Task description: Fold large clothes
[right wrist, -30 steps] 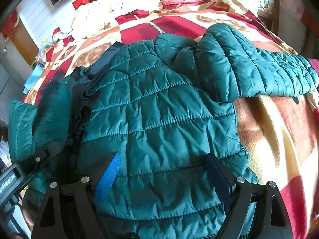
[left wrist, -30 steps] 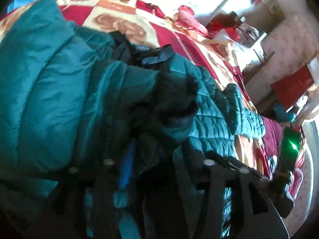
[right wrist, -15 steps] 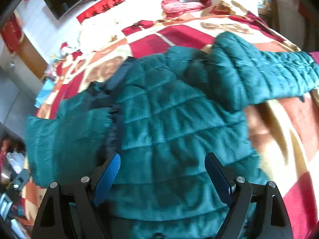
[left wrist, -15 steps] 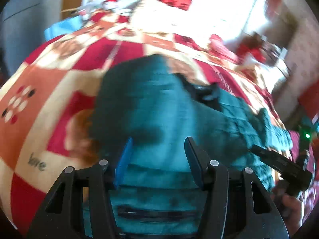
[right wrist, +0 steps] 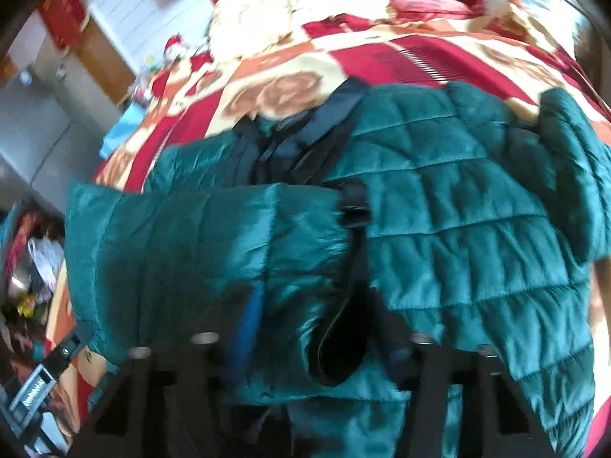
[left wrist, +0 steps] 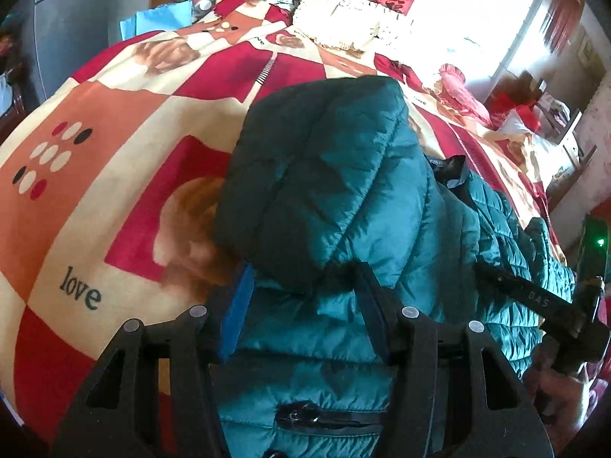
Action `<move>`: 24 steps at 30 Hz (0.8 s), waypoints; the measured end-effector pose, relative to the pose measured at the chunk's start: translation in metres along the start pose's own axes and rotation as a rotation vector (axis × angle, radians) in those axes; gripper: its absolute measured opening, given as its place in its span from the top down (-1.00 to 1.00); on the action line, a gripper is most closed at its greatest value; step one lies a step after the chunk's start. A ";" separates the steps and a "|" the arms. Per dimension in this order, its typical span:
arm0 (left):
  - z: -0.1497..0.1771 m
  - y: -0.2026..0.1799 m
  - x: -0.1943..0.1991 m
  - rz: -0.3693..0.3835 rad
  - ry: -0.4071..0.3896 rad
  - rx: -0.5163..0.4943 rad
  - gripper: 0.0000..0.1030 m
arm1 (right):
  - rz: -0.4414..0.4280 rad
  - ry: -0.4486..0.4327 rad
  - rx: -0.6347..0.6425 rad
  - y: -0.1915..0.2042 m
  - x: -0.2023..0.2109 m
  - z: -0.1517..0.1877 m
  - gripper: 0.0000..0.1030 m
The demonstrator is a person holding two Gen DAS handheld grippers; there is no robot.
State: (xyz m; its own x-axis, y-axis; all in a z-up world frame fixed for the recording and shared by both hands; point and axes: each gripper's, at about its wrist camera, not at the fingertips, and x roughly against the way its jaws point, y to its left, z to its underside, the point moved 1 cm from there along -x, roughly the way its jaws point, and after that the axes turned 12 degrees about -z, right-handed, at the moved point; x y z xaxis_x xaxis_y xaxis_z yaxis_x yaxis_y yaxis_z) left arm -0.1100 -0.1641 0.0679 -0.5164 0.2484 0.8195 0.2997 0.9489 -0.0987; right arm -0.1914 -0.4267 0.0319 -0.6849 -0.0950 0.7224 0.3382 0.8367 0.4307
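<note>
A teal quilted puffer jacket (left wrist: 328,198) lies on the bed, its dark collar (right wrist: 305,133) at the far side. One sleeve (right wrist: 198,252) is folded across the jacket's body. My left gripper (left wrist: 301,286) is open over the jacket's lower left part, with bunched fabric bulging up between its jaws. In the right wrist view, my right gripper (right wrist: 309,328) has narrowed its jaws around the folded sleeve's black cuff (right wrist: 340,339). That view is blurred. The right gripper's body also shows at the right edge of the left wrist view (left wrist: 534,297).
The bed has a red, orange and cream patterned blanket (left wrist: 95,152). A cream fringed pillow (left wrist: 343,19) and a pink cushion (left wrist: 458,87) lie at the far end. Clutter and a cabinet stand to the left of the bed (right wrist: 46,122).
The left gripper let go of the sleeve and drew back to the jacket's left edge. The right gripper moved left onto the folded sleeve and closed in around its cuff.
</note>
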 end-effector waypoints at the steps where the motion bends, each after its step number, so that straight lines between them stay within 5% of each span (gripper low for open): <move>1: 0.000 0.000 0.000 0.001 0.004 -0.005 -0.05 | 0.002 -0.014 0.027 0.004 0.000 0.000 0.27; 5: -0.002 0.008 0.004 0.037 0.017 0.022 -0.05 | 0.002 -0.075 0.095 0.012 0.018 -0.006 0.68; 13: -0.012 0.027 0.006 0.025 -0.006 0.095 -0.05 | 0.168 -0.304 0.091 -0.022 0.091 -0.051 0.77; 20: -0.009 0.012 -0.009 -0.001 0.015 0.057 -0.05 | 0.317 -0.270 0.036 -0.073 0.072 -0.057 0.83; 24: -0.011 0.003 -0.008 -0.003 0.004 0.033 -0.05 | 0.245 -0.209 -0.093 -0.104 0.057 -0.050 0.83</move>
State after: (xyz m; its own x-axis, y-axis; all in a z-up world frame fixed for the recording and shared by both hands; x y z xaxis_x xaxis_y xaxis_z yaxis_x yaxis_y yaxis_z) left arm -0.0957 -0.1651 0.0672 -0.5142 0.2449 0.8220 0.2712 0.9556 -0.1150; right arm -0.2332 -0.5459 0.0548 -0.6900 0.2241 0.6883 0.5605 0.7671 0.3121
